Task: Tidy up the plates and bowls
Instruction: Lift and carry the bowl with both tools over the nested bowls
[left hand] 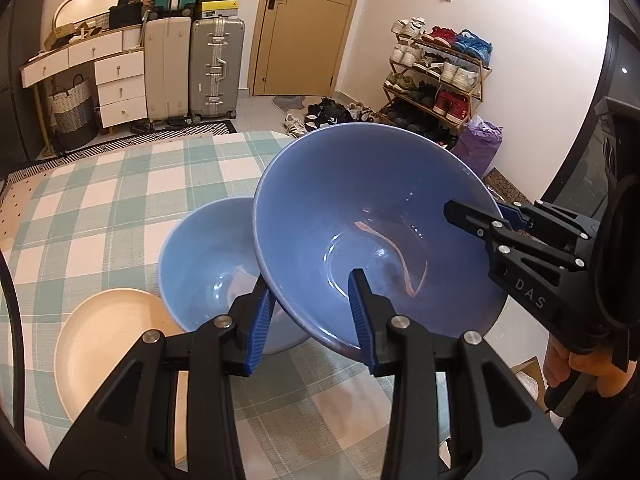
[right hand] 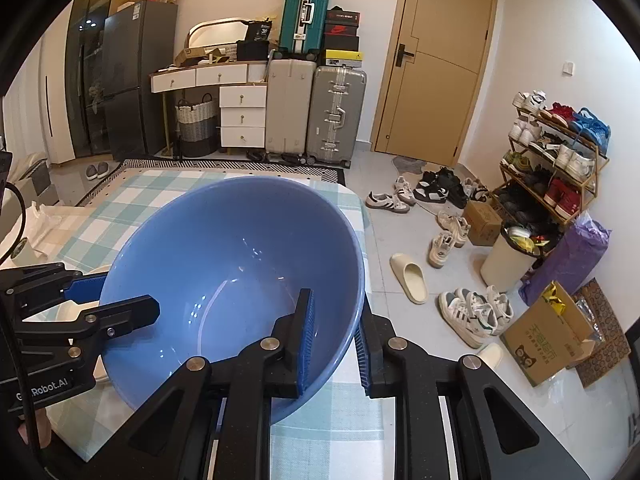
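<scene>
Left tool (left hand: 312,322): nearest the lens; narrow gap, blue pads pinching the near rim of the large blue bowl (left hand: 372,236), one finger inside, one outside.
Right tool (right hand: 334,344): nearly closed, clamped on the opposite rim of the same bowl, one pad inside the wall, one outside.
Bowl position: held between both tools, tilted, apparently clear of the worktop (left hand: 120,184); just beside and above the second blue bowl (left hand: 208,256).
Other ware: cream plate (left hand: 108,340) flat on the cloth, touching or just beside the second bowl.
Risk: glazed rim, thin bite on each side; if the hands drift apart or twist unevenly, one grip could slip and the bowl swing down onto the bowl or plate below. Setting it in off-centre could chip rims.
Surface: teal-and-white checked cloth, soft, slightly wrinkled.
Room: door (right hand: 444,60), suitcases (right hand: 316,112), shoe rack (right hand: 560,152), loose shoes on tiled floor.
</scene>
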A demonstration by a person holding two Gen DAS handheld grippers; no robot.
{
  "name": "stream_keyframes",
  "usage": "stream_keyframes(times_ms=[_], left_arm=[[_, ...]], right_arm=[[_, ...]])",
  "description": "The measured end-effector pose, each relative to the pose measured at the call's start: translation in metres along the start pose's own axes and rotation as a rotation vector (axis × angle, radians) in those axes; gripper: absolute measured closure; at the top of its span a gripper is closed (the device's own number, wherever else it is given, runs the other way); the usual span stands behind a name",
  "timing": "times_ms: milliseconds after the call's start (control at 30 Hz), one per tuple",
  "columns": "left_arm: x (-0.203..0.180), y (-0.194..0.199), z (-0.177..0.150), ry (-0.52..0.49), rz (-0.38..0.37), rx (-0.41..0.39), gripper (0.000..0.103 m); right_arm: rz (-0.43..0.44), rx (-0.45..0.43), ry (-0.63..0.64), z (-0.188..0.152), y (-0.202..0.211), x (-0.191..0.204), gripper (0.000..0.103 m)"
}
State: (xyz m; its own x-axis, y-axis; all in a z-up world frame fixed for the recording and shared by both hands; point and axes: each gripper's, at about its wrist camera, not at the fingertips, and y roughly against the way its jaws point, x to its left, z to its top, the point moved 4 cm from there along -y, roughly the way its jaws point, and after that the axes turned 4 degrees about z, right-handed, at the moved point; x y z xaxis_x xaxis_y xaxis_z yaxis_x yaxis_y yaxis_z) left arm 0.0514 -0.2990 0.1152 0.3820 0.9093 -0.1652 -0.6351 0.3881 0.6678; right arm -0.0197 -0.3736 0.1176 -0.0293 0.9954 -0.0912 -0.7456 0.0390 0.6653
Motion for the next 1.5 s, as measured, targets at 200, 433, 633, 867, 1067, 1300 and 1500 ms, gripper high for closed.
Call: stream_keyframes(times_ms=[200,433,633,867,1067,1300,1500], left_arm=[[0.022,0.015,0.006,0.014,0.026,-0.014,0.071],[0.057,0.026,0.012,0.033,0.069,-0.025,0.071],[0.079,0.019,0.019,0.046,0.112,-0.022,0.071],[0.088,0.001,0.018,0.054,0.133,0.003,0.07],[0.093,-0.02,0.015,0.05,0.148,0.026,0.07],[0.1,-0.045,0.011,0.043,0.167,0.05,0.071],[0.106,-0.064,0.007,0.044,0.174,0.072,0.07]], right_arm=[[0.017,-0.006,0.019,0.012,-0.003,0.02,0.084],[0.052,-0.004,0.036,0.025,-0.018,0.04,0.084],[0.078,0.018,0.049,0.032,-0.039,0.057,0.083],[0.094,0.058,0.052,0.029,-0.065,0.07,0.082],[0.095,0.089,0.054,0.023,-0.085,0.076,0.082],[0.097,0.13,0.054,0.013,-0.101,0.081,0.081],[0.086,0.151,0.066,0.007,-0.112,0.083,0.08]])
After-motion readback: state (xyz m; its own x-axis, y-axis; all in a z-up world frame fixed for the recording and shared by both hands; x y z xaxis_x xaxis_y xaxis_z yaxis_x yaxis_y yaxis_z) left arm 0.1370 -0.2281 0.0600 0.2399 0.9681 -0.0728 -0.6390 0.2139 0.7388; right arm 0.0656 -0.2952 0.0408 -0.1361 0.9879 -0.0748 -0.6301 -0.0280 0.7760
